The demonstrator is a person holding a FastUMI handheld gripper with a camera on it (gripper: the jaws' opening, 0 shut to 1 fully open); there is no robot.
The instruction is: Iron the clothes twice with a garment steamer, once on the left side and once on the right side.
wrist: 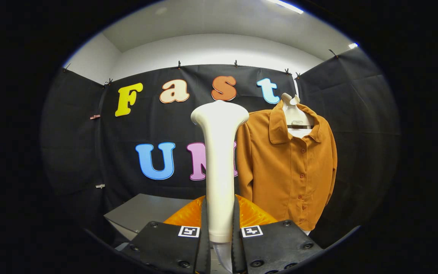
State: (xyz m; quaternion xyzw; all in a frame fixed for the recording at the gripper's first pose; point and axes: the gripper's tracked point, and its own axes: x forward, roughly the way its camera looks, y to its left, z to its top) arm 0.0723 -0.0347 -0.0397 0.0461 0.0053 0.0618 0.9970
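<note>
Here, the black cloth wall of the booth forms the backdrop, pinned by small clips along its top edge beneath a pale upper wall and ceiling. Against it, beyond the fingers and off to their right, hangs the orange-brown shirt, the garment to be steamed: buttoned down the front, collar spread open, sleeves falling at both sides, carried on a white hanger whose neck rises above the collar. Upright between the fingers stands the garment steamer, a cream-white body that is narrow along its shaft and flares to a broad rounded head at the top; the head sits level with the shirt's collar and shoulder, and in this view its edge just meets the shirt's near sleeve, though whether the two touch cannot be told. The gripper is clenched on the steamer's lower shaft, one finger pressing each side, each finger block bearing a small square marker. Just behind the fingers lies an orange translucent ribbed part, and beside it, lower and to the left, a grey flat surface.
</note>
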